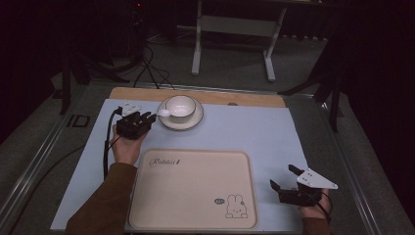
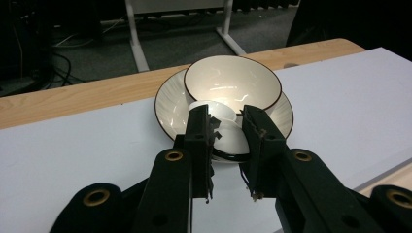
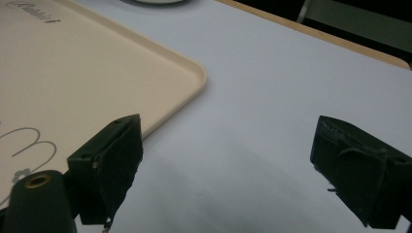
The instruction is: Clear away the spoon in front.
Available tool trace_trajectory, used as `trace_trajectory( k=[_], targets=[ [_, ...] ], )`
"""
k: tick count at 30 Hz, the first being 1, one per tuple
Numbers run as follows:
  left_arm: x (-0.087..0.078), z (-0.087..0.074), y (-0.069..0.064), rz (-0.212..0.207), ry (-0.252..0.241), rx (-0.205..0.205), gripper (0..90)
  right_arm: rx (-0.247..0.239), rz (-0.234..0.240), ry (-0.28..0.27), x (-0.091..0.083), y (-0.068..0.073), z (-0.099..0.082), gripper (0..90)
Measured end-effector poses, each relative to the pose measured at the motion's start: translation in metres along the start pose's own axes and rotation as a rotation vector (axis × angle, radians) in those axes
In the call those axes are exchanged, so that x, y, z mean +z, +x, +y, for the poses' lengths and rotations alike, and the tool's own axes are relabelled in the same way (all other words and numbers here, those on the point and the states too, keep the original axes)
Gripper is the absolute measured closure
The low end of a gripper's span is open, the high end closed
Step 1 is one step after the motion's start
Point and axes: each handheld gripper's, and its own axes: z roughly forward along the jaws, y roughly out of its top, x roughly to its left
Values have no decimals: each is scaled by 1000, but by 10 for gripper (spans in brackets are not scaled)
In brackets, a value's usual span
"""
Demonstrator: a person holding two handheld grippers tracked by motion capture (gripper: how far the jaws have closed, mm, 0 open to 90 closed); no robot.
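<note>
Left gripper (image 1: pixel 155 115): my jaws are pinched on a white ceramic spoon (image 2: pixel 221 127), gripping its handle end, with the scoop toward the bowl (image 2: pixel 232 85). The bowl sits on its saucer (image 2: pixel 172 104) at the far edge of the blue mat (image 1: pixel 244 132), and the spoon hangs just over the saucer's near rim.

Right gripper (image 1: pixel 286 180): jaws spread wide, holding nothing, parked over the mat beside the beige rabbit tray (image 1: pixel 193 188).

Risks as I judge them:
- Glazed handle may slide or pivot in my pads (narrow bite).
- Spoon could clip the bowl's rim and shunt bowl and saucer.
- A dropped spoon could chip.
</note>
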Motion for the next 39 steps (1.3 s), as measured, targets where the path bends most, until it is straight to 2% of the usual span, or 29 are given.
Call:
trace_trajectory(
  k=[7, 15, 23, 39],
  targets=[
    [-5, -8, 1, 2, -1, -10, 743, 0, -2, 1, 0, 0, 0, 115],
    [-11, -19, 5, 20, -3, -45, 743, 1, -2, 0, 0, 0, 0, 115],
    [-18, -31, 5, 21, -5, -72, 743, -1, -5, 0, 0, 0, 0, 115],
    [-31, -48, -4, 52, -6, -73, 743, 2, -8, -3, -1, 0, -1, 115]
  ],
)
